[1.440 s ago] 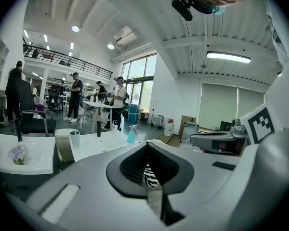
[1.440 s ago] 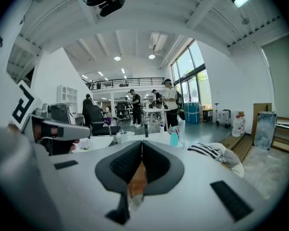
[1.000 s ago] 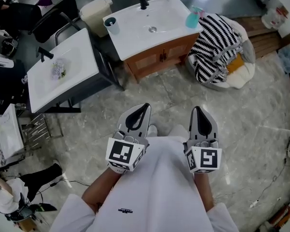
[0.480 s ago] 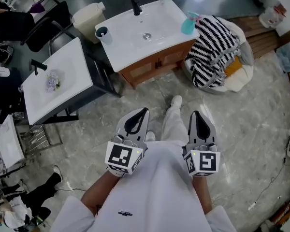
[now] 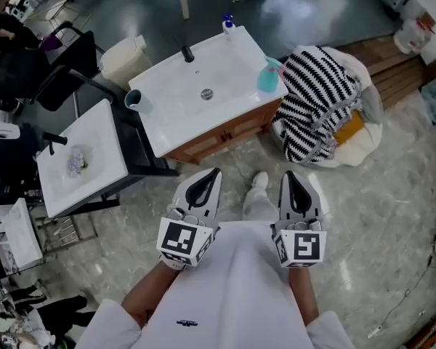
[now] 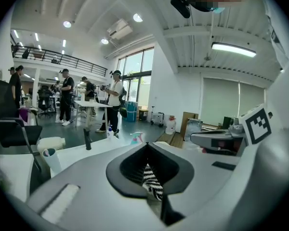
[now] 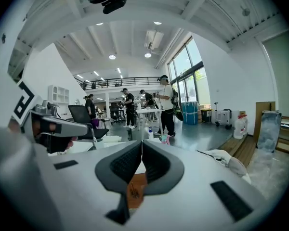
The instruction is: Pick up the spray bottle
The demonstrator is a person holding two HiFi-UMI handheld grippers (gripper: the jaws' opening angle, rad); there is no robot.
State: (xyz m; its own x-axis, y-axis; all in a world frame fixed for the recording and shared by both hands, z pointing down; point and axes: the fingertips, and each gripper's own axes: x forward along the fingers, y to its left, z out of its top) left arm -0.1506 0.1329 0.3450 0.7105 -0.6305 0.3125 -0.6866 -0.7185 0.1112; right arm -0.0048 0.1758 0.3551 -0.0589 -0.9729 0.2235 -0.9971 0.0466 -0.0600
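The teal spray bottle (image 5: 267, 75) stands upright at the right edge of a white sink vanity (image 5: 167, 104), well ahead of both grippers. It also shows small in the left gripper view (image 6: 136, 137) and in the right gripper view (image 7: 164, 139). My left gripper (image 5: 214, 171) and right gripper (image 5: 288, 173) are held side by side over the marble floor, short of the vanity's wooden front. Both are shut, with nothing between the jaws; in their own views the left gripper (image 6: 147, 143) and right gripper (image 7: 141, 141) point towards the vanity.
On the vanity are a black faucet (image 5: 187, 53), a cup (image 5: 134, 99) and a small blue-capped bottle (image 5: 227, 25). A black-and-white striped cloth (image 5: 316, 93) lies on a white cushion at the right. A second white basin table (image 5: 80, 158) and black chair (image 5: 29, 71) stand left.
The vanity with the spray bottle has drawn nearer to both grippers as I walked towards it. Both grippers stayed shut and level.
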